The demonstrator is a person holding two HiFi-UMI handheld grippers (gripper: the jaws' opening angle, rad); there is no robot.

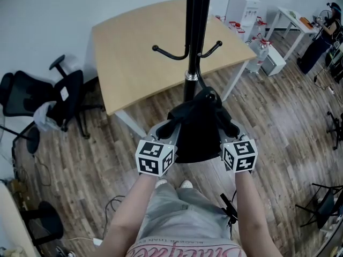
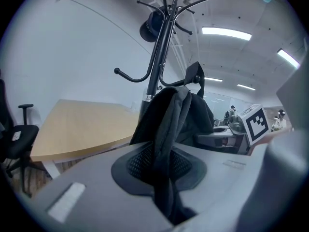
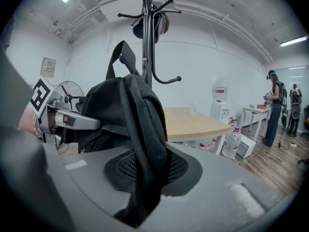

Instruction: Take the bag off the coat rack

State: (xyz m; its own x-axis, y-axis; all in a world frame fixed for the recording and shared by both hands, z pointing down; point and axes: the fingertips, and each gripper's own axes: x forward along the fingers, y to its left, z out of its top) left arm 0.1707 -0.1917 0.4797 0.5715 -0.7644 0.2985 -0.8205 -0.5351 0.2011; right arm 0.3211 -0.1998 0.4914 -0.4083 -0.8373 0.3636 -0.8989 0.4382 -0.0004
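Note:
A black bag (image 1: 197, 126) hangs between my two grippers, close in front of the black coat rack pole (image 1: 193, 36). My left gripper (image 1: 170, 127) is shut on a fold of the bag's fabric (image 2: 166, 129) at its left side. At the bag's right side my right gripper (image 1: 229, 127) is shut on a dark fold (image 3: 140, 129). The bag's top loop (image 3: 121, 52) stands upright beside the pole, and no hook shows through it. The lower curved hooks (image 1: 161, 51) are bare. A dark hat (image 2: 152, 25) sits high on the rack.
A light wooden table (image 1: 139, 52) stands just behind the rack. A black office chair (image 1: 48, 100) is at the left. Water bottles (image 1: 260, 50), a white dispenser (image 1: 242, 7) and a white desk (image 1: 292, 17) are at the back right, where a person (image 3: 275, 105) stands.

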